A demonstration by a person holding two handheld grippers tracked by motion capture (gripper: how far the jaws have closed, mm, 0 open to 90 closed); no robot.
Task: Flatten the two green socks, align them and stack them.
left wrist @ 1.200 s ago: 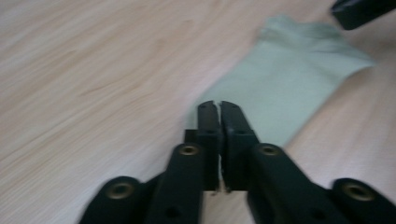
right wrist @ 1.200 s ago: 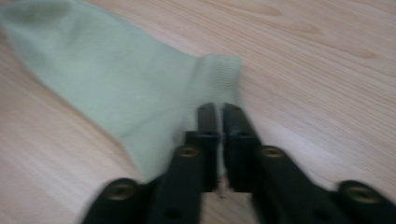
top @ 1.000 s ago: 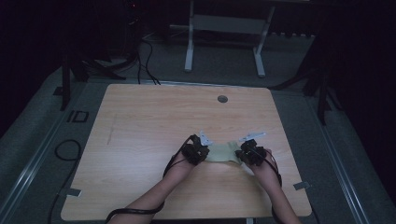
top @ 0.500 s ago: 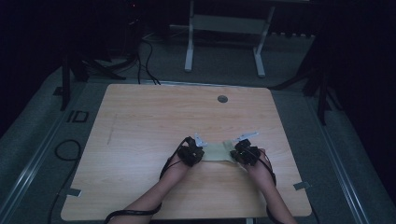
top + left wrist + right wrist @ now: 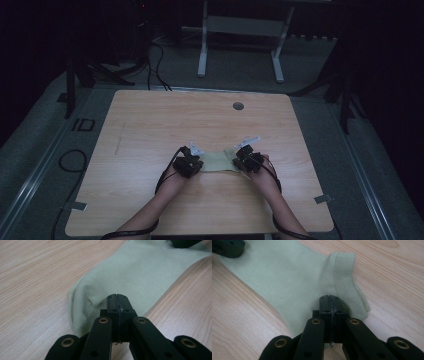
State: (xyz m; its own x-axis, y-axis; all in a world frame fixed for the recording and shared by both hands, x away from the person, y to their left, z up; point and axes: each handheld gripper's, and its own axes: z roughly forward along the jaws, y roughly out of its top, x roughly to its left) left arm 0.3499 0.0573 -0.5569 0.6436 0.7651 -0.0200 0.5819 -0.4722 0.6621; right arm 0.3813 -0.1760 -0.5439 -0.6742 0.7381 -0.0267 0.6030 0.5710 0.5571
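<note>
A pale green sock (image 5: 218,162) lies flat on the wooden table (image 5: 150,125), stretched between my two grippers near the front middle. My left gripper (image 5: 198,164) is shut on the sock's rounded toe end (image 5: 82,297), its jaws (image 5: 117,298) pressed together over the fabric. At the other end, my right gripper (image 5: 239,162) is shut on the fabric beside the ribbed cuff (image 5: 344,272), jaws (image 5: 329,300) closed tight. The sock (image 5: 284,270) runs away to the other gripper (image 5: 227,247) in the right gripper view, and likewise (image 5: 183,242) in the left gripper view.
A round cable hole (image 5: 238,106) sits near the table's far edge. Beyond the table stands a white metal frame (image 5: 240,30). Cables (image 5: 155,55) trail on the grey floor at the back left.
Both hands have slid to the left across the table, dragging the sock with them. Both grippers stay shut on it.
</note>
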